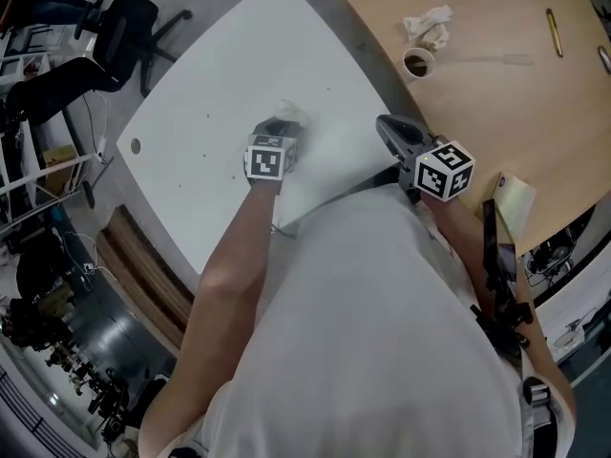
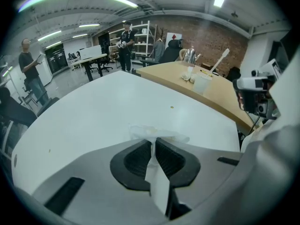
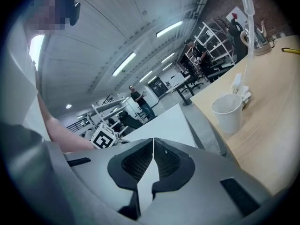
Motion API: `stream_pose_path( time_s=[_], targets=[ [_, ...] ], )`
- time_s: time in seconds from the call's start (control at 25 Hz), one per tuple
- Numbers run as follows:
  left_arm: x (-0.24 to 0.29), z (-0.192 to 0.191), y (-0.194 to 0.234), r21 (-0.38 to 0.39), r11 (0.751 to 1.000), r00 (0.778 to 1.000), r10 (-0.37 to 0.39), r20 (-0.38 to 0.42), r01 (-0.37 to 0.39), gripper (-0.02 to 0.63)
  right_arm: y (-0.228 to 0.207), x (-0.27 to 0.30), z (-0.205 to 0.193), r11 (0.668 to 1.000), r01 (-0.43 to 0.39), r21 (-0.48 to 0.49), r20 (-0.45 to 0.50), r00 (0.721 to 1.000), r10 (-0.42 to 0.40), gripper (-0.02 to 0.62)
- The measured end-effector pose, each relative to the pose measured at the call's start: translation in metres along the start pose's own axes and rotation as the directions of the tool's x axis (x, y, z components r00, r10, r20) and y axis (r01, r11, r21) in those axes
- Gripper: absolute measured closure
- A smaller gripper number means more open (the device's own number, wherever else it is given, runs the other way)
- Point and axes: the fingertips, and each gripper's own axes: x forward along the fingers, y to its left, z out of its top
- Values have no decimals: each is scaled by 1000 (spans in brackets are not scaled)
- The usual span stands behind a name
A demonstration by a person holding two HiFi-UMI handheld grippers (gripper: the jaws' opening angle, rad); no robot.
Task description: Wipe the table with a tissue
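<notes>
Tissue (image 2: 157, 184): white, pinched between the left jaws; crumpled end pokes past the tips onto the tabletop (centre of the head view).
Left gripper (image 2: 153, 143): clenched on the tissue, pointing steeply down at the table.
Right gripper (image 3: 153, 146): jaws pressed together, nothing between them; centre-right in the head view, near the table's right edge.
White table (image 1: 191, 113): a few small specks on it.
Wooden table (image 1: 496, 93): upper right, beside the white one; carries a paper cup (image 1: 418, 62), a crumpled wad (image 1: 428, 24), a pen (image 1: 554, 31).
Background: people (image 2: 30, 64) standing, upper left of the left gripper view.
</notes>
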Motion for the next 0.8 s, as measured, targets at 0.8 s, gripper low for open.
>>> stream_pose_path(
  time_s=[0.8],
  targets=[
    [48,79,-47,223,970,995,-99,-9,99,571,-29,-13,7,998,46,41,29,998,-47,577]
  ],
)
